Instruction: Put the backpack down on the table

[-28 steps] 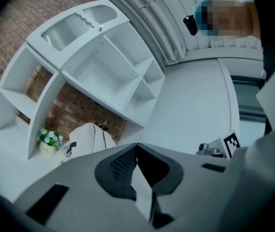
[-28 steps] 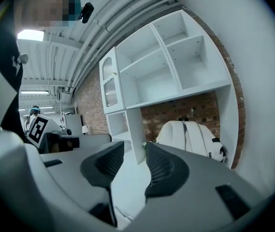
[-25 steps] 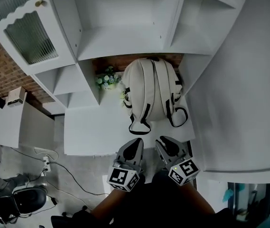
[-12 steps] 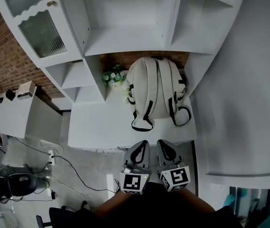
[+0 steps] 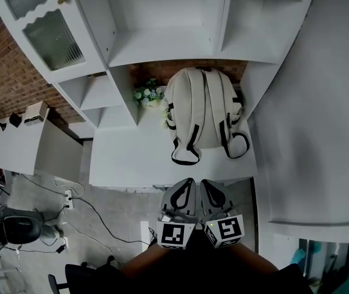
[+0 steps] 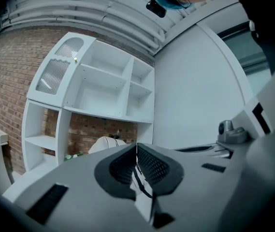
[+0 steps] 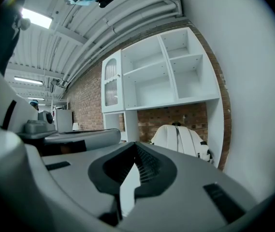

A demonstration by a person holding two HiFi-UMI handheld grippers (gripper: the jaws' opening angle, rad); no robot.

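A cream backpack (image 5: 203, 109) with black-trimmed straps lies on the white table (image 5: 125, 161), straps up, its top against the brick back wall. It also shows as the backpack (image 7: 180, 137) in the right gripper view and, partly hidden, as the backpack (image 6: 106, 144) in the left gripper view. My left gripper (image 5: 188, 184) and right gripper (image 5: 203, 184) hover side by side off the table's front edge, well short of the backpack. Both are shut with nothing between their jaws.
A small pot of flowers (image 5: 148, 95) stands left of the backpack at the table's back. White shelving (image 5: 162, 23) rises over the table, and a white wall (image 5: 321, 115) closes the right side. Cables and a power strip (image 5: 67, 198) lie on the floor at the left.
Both grippers have drawn back from the table and closer together. The right gripper's jaws have gone from open to shut. The backpack lies where it was.
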